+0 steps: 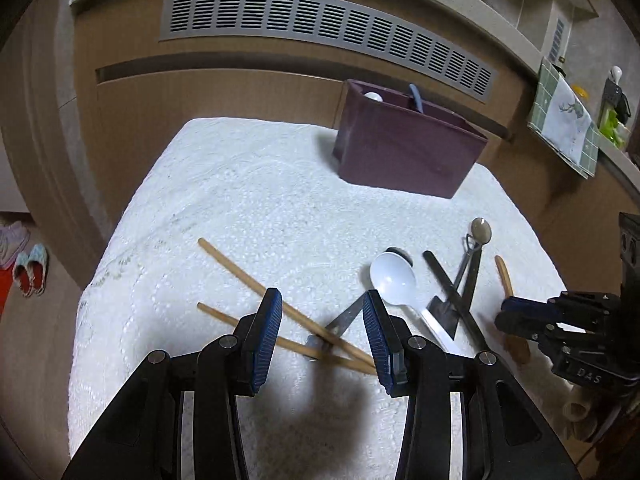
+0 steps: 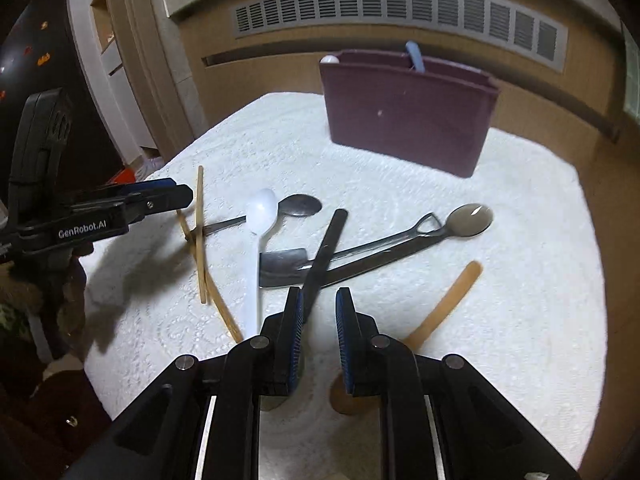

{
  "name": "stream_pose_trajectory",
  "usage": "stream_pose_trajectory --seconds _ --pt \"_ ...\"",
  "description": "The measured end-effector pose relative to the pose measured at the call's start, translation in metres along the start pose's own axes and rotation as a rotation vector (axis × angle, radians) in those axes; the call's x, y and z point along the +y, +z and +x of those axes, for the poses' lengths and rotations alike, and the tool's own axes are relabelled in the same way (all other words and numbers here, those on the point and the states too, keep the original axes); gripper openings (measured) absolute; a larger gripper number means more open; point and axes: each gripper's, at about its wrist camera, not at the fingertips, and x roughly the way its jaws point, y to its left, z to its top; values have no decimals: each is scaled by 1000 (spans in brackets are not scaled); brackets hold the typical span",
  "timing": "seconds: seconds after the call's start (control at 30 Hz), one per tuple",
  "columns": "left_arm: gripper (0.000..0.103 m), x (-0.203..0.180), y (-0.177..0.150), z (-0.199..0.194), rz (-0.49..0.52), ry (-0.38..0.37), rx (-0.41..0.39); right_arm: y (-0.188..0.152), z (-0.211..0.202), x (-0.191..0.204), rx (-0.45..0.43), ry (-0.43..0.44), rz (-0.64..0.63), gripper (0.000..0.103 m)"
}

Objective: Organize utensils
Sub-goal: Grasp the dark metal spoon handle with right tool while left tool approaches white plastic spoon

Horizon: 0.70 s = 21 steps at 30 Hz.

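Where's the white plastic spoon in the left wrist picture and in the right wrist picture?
Left wrist view: the white plastic spoon lies right of centre on the white cloth, its bowl just beyond the left tongs' right finger.
Right wrist view: it lies left of centre, bowl far, handle running toward the right tongs.
Shared landmark: the maroon rectangular utensil holder behind it in both.

White cloth (image 2: 520, 240) looks rough and embossed. Chopsticks (image 1: 256, 280) and the wooden spoon (image 2: 448, 300) are matt wood. The steel spoon (image 2: 470, 221) shines glossy; the white spoon (image 2: 258, 224) is smooth plastic; the maroon holder (image 2: 404, 120) is matt.
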Motion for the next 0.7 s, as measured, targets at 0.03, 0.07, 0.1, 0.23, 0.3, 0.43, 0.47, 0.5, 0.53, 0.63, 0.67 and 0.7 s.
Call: stream_pose_trajectory --seconds 0.03,0.07,0.1,0.23,0.3,0.43,0.47,0.5,0.53,0.63,0.67,0.7 --pt "43 1 0 0 -2 5 1 4 6 0 10 -11 14 16" --pt "43 1 -1 -1 -3 9 2 7 12 1 17 -23 25 16" --pt "43 1 1 0 -3 9 4 12 17 1 20 -33 32 16" --pt "43 -2 0 1 -4 6 15 25 40 1 46 -68 62 16" --pt "43 -6 -1 5 1 -1 28 28 48 3 62 -66 70 16" --pt "43 -16 -4 11 20 -15 53 31 54 11 77 -83 43 16" --pt "43 -18 -4 11 24 -19 56 30 55 12 85 -77 32 17" --pt "43 -20 -4 11 26 -23 58 28 54 13 84 -69 27 17" --pt "43 -22 -4 11 28 -25 59 27 53 12 86 -60 22 16" --pt "43 -26 -3 11 35 -31 61 22 46 5 83 -59 34 12" --pt "43 -28 -2 11 39 -31 61 21 43 1 74 -75 40 12" --pt "43 -28 -2 11 41 -32 63 19 39 -3 63 -89 48 12"
